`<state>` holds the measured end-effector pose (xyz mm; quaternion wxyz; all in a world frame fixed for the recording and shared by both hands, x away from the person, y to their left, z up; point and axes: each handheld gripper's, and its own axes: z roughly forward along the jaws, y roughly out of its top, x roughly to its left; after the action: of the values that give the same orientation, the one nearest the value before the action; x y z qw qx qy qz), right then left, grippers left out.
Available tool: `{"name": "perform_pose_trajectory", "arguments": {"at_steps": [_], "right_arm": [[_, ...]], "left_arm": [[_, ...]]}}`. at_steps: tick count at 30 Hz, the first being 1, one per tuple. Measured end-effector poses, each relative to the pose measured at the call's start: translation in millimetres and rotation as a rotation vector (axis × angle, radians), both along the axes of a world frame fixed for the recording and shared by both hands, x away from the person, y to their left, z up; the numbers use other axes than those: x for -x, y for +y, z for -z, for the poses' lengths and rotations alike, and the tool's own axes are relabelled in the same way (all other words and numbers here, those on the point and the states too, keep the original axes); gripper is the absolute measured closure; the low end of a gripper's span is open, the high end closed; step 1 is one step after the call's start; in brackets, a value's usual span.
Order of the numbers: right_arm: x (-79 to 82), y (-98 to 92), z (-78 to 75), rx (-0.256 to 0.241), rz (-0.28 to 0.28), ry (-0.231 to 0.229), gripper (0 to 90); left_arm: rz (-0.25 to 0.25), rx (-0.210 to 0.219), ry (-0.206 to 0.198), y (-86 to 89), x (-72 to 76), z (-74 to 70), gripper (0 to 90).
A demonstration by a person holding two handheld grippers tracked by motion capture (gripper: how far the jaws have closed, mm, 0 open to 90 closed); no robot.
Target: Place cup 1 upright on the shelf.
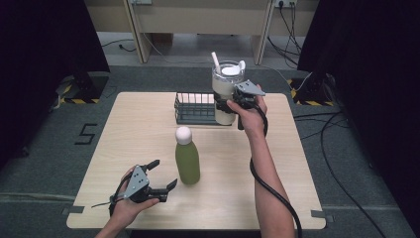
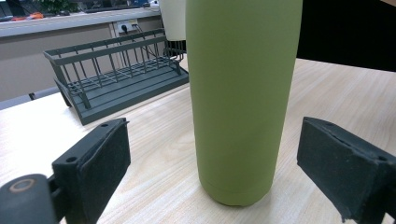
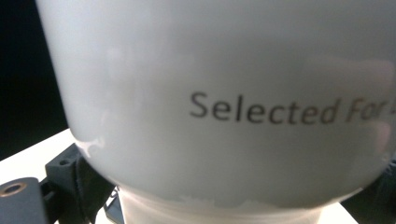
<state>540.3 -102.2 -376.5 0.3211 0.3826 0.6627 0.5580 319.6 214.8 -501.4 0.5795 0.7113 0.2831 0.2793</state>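
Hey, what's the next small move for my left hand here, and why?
Probably ease the left claw forward and close it: the green bottle stands upright between its open jaws, untouched, while the right claw holds the white cup by the rack.

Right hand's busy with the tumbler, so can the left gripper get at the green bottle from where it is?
Probably yes: the left gripper is open, and the green bottle stands upright just ahead between its jaws, with bare table around it.

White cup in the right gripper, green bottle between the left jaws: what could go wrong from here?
The right gripper holds the tall white cup low on its body at the rack, so it may tip or catch a rack wall. The left gripper is open around the green bottle; an off-centre close could topple it.
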Motion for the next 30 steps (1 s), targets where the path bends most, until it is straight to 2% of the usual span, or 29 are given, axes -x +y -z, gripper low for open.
{"name": "perform_pose_trajectory", "arguments": {"at_steps": [30], "right_arm": [[-22.2, 6.5, -8.0, -0.019, 0.023, 0.002, 6.6]], "left_arm": [[0.0, 0.007, 0.003, 0.8, -0.1, -0.2, 9.0]]}}
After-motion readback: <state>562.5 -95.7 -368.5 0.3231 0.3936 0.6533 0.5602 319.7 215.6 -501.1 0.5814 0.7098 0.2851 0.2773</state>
